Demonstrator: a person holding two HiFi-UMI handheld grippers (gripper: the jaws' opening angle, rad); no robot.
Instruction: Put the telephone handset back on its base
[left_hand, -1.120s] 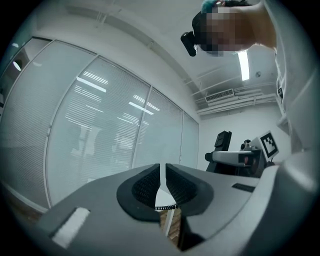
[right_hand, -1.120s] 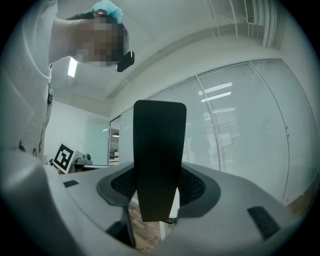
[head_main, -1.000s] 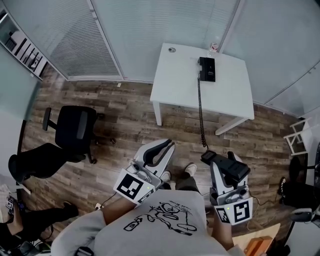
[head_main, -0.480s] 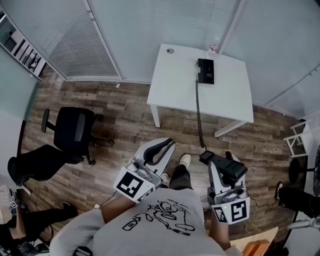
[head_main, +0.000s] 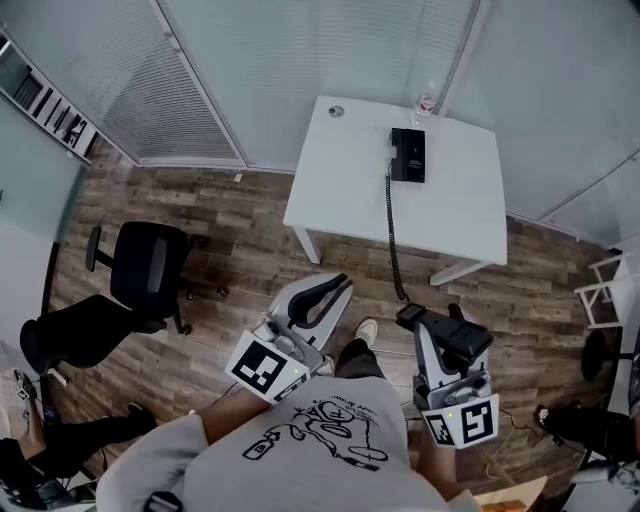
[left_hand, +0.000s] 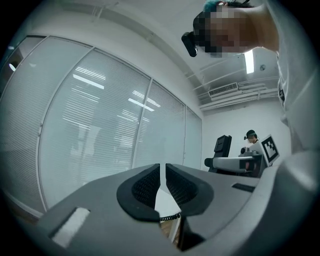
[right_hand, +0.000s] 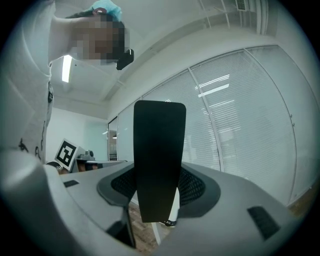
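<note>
Moved since second ago: white table (head_main: 340, 195) and base (head_main: 408, 155) sit lower in head view, nearer us.
Right gripper (head_main: 432, 328), lower right of frame: jaws wide, pinching black handset (head_main: 462, 342) crosswise. Coiled cord (head_main: 391, 235) runs up to base at upper centre.
Left gripper (head_main: 325, 292): jaws pressed together, nothing between.
Step, we judge: carrying handset toward table.
Next calls for: reach over base, line handset up with cradle, lower, release.
</note>
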